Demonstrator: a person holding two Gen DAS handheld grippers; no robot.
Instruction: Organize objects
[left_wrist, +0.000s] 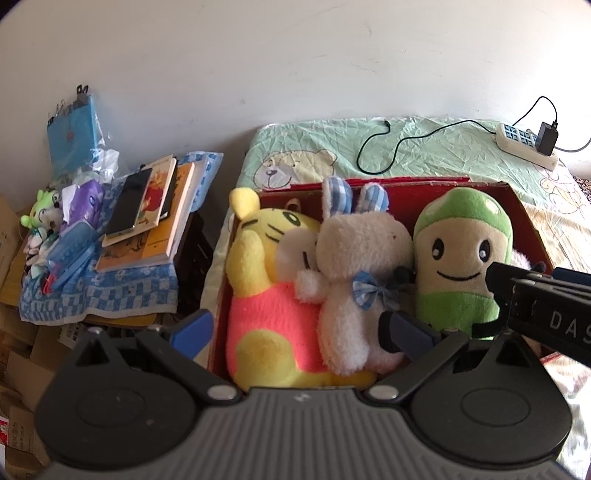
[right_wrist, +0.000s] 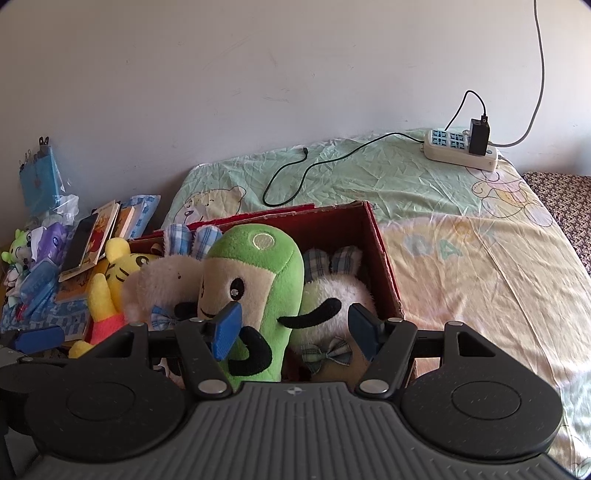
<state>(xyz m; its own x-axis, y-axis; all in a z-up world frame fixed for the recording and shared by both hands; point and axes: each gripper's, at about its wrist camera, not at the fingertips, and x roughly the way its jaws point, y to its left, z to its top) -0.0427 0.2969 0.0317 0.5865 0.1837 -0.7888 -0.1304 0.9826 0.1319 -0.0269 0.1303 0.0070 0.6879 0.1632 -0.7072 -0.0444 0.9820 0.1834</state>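
Note:
A red cardboard box (left_wrist: 532, 225) (right_wrist: 384, 251) sits on the bed and holds soft toys: a yellow tiger (left_wrist: 266, 280) (right_wrist: 110, 291), a white bunny with blue plaid ears (left_wrist: 354, 258) (right_wrist: 159, 280), a green smiling plush (left_wrist: 458, 258) (right_wrist: 258, 266) and a second bunny with green plaid ears (right_wrist: 332, 295). My left gripper (left_wrist: 299, 332) hangs open above the tiger and the white bunny, holding nothing. My right gripper (right_wrist: 295, 329) is open, its fingers either side of the green plush's lower body and black arm. It enters the left wrist view from the right as a black gripper (left_wrist: 535, 295).
The box stands on a pale green cartoon bedsheet (right_wrist: 461, 229). A power strip (right_wrist: 458, 149) with a black charger and cable lies at the bed's far end. To the left, a side table with a blue checked cloth (left_wrist: 122, 288) bears books, a phone (left_wrist: 129, 203) and small toys. Cardboard boxes lie below.

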